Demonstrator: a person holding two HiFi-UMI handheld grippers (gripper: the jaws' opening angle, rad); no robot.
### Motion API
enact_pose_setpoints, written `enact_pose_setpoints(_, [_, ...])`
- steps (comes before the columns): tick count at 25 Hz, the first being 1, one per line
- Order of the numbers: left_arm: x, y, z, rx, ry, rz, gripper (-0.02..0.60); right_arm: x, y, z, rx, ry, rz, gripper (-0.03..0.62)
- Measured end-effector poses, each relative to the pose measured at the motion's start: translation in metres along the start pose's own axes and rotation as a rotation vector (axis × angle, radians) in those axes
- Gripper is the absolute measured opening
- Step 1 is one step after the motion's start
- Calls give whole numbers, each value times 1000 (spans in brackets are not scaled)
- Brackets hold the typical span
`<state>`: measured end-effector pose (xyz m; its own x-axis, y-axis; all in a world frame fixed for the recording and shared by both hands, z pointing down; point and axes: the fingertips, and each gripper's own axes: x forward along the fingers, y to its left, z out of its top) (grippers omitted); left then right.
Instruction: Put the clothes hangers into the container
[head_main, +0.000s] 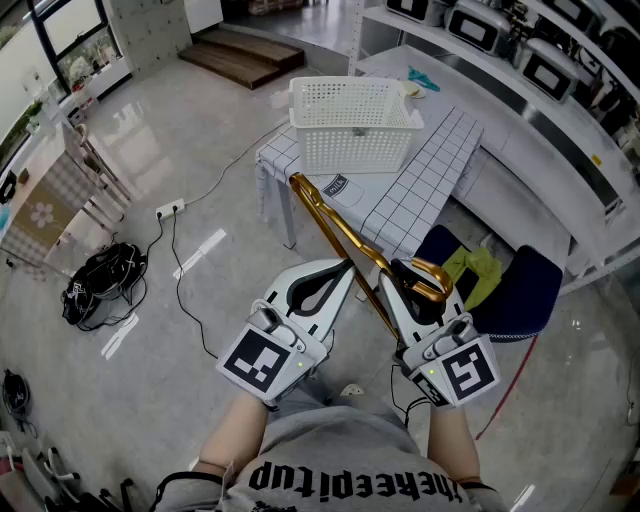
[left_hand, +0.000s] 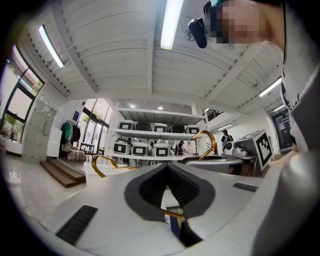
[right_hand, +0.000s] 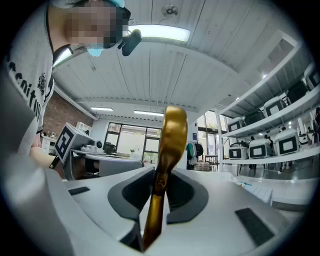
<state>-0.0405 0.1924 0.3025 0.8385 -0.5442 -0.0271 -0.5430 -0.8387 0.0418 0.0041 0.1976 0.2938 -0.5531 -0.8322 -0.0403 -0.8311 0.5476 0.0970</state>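
Note:
A gold clothes hanger (head_main: 328, 222) hangs in the air between my two grippers, slanting up toward a white slotted basket (head_main: 352, 125) on the checked table (head_main: 425, 190). My left gripper (head_main: 349, 266) has its jaws together at the tips, with the hanger's thin bar (left_hand: 173, 214) running between them. My right gripper (head_main: 396, 270) is shut on the hanger's thick gold neck (right_hand: 172, 135), which stands up between its pads (right_hand: 134, 192). In the left gripper view the hanger's curved ends (left_hand: 206, 138) show beyond the left gripper (left_hand: 167, 167). The basket looks empty.
A dark blue chair (head_main: 525, 290) with a yellow-green cloth (head_main: 475, 268) stands right of the table's near corner. A power strip (head_main: 168, 210) and cables lie on the floor at left, beside a black bag (head_main: 100, 282). Shelves with appliances (head_main: 545, 70) run behind the table.

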Motion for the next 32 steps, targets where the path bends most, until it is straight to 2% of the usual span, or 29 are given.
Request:
enact_pose_setpoints(17, [-7,42,-2,-4,-7,-8,14,37,8,-5,-8,12,-19,57])
enact_pose_setpoints(27, [-12,88,0,29,-47,-20,14,77,8,-11,10,7,-60,58])
enact_pose_setpoints(32, [-7,101,0,-3,-39,-33,14,85,-2,-11,7,14,-101,58])
